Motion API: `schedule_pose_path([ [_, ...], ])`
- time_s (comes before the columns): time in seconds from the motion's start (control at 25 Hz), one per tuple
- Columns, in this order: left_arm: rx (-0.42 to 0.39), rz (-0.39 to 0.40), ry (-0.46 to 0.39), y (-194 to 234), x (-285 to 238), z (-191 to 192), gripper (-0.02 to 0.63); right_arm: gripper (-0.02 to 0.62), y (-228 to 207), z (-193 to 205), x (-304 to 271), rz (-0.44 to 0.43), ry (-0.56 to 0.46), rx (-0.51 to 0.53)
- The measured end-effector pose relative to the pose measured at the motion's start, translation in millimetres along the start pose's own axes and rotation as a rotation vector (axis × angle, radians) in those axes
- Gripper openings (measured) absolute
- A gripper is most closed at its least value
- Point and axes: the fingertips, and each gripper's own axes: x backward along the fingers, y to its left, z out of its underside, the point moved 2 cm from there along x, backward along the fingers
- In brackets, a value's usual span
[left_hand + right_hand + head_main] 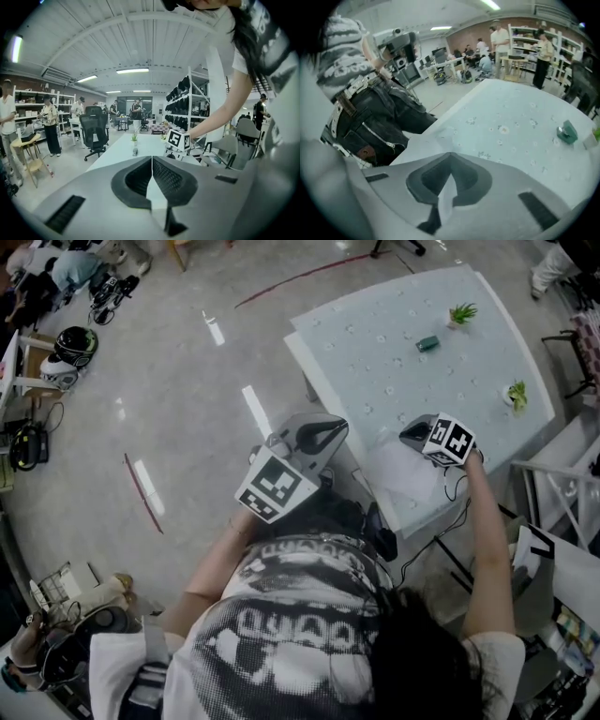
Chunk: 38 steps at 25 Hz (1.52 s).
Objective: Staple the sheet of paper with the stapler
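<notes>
R tongs (pixel 410 435) clenched on sheet (pixel 403 482) at bench (pixel 394 362) corner nearest the person, angled steeply down. In right gripper view, R tongs (pixel 450 159) w/ jaws together and a thin white strip betw. them, apparently the sheet's edge. Rest of sheet (pixel 424 138) spreads left of jaws, flat along bench edge (pixel 454 110), in front of the person's dark trousers.

L tongs (pixel 337 427) clenched, empty. Held off the bench, just past its edge and near the same corner, close to sheet but not touching. In left gripper view, L tongs (pixel 151 159) w/ jaws met tip to tip, nothing gripped, aimed across bench top (pixel 119 157) toward the other gripper's marker cube.

Stapler (pixel 427 343), small & green, alone on bench well apart from both tongs, far in from the near corner toward the opposite edge, near plant (pixel 461 313) but not touching. Same stapler (pixel 567 132) at far right in right gripper view, well beyond jaws. 2nd plant (pixel 516 395) by bench's right edge, apart from stapler and sheet.
</notes>
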Motion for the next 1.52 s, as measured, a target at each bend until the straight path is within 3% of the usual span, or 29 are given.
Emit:
schedule_pose_path([
  [0.16,-0.010,0.032,0.011,7,-8,-6,0.005,0.006,-6,-3,7,0.082,-0.123,-0.143],
  [0.4,-0.035,0.100,0.003,33,-39,-16,0.005,0.006,-29,-6,13,0.178,-0.195,-0.293],
  [0.56,-0.054,0.205,0.019,52,-64,-20,0.005,0.006,-22,-7,13,0.153,-0.244,-0.401],
  [0.72,-0.072,0.294,0.032,78,-88,-27,0.005,0.006,-22,-33,32,0.095,-0.379,-0.453],
  [0.88,-0.099,0.362,0.033,110,-112,-33,0.005,0.006,-65,-44,51,0.243,-0.416,-0.572],
  [1.04,-0.109,0.421,0.022,129,-127,-41,0.005,0.006,-107,-31,59,0.430,-0.489,-0.809],
  [1.16,-0.120,0.470,0.020,141,-134,-44,0.005,0.006,-126,-27,63,0.546,-0.599,-1.013],
  [1.36,-0.137,0.546,0.009,158,-148,-52,0.005,0.006,-143,-21,64,0.641,-0.835,-1.371],
  [1.52,-0.151,0.594,0.001,161,-160,-56,0.005,0.006,-148,-12,57,0.675,-0.970,-1.588],
])
